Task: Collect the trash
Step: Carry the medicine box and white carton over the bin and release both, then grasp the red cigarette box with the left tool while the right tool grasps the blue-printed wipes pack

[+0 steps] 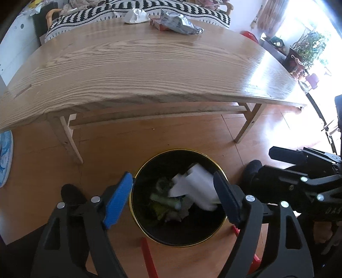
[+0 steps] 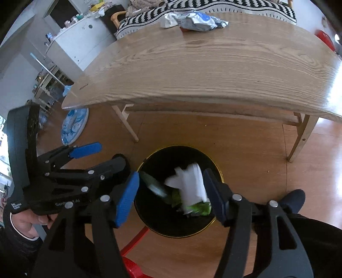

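Observation:
A black bin with a gold rim stands on the floor in front of the wooden table. White paper, blurred, is in the bin's mouth above green and pale scraps. My left gripper is open and empty over the bin. My right gripper is open and empty over it too. On the table's far side lie a crumpled silver wrapper, a white wad and a small red pack.
A black-and-white striped sofa sits behind the table. A blue round mat lies on the floor at left. A red frame is by the bin. Feet in dark socks flank the bin. Plants stand at right.

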`<state>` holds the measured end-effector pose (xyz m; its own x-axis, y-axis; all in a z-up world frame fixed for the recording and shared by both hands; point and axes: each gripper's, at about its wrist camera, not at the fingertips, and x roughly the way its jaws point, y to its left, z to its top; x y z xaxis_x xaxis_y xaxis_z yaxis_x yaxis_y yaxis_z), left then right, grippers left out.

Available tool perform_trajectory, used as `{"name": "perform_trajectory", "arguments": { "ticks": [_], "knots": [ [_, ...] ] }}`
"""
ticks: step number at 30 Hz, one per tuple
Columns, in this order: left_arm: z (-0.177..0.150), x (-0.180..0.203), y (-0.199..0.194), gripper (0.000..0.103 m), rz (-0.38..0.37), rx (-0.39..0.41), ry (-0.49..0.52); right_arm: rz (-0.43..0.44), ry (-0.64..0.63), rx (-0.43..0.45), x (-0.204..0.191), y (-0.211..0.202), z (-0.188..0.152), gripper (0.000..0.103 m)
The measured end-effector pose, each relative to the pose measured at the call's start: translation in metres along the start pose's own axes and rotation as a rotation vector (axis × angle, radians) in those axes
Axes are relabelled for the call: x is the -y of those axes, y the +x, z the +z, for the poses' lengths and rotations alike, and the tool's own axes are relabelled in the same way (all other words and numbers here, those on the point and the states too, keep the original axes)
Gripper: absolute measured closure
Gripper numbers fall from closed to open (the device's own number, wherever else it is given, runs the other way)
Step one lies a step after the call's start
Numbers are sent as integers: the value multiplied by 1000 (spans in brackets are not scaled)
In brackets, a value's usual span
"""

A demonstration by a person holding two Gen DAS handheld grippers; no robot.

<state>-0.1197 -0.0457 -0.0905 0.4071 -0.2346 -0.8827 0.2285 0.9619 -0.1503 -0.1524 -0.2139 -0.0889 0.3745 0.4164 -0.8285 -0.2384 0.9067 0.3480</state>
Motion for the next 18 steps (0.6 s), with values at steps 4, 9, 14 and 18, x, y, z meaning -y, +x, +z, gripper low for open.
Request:
{"name": "perform_trajectory", "arguments": {
  "ticks": [4, 9, 14, 18],
  "knots": [
    [4, -3, -4, 20, -10, 11, -20, 1, 18, 24, 2, -7, 5, 40],
    [34, -8, -16, 15, -13, 60, -41, -8, 20, 100, 5, -25, 39, 39],
    [107, -14, -27, 10, 44, 173, -35, -33, 29, 221, 12, -40, 113, 39],
    [173, -27, -9, 10, 86, 228, -52, -64, -6, 276, 21, -20, 192, 39]
  ]
}}
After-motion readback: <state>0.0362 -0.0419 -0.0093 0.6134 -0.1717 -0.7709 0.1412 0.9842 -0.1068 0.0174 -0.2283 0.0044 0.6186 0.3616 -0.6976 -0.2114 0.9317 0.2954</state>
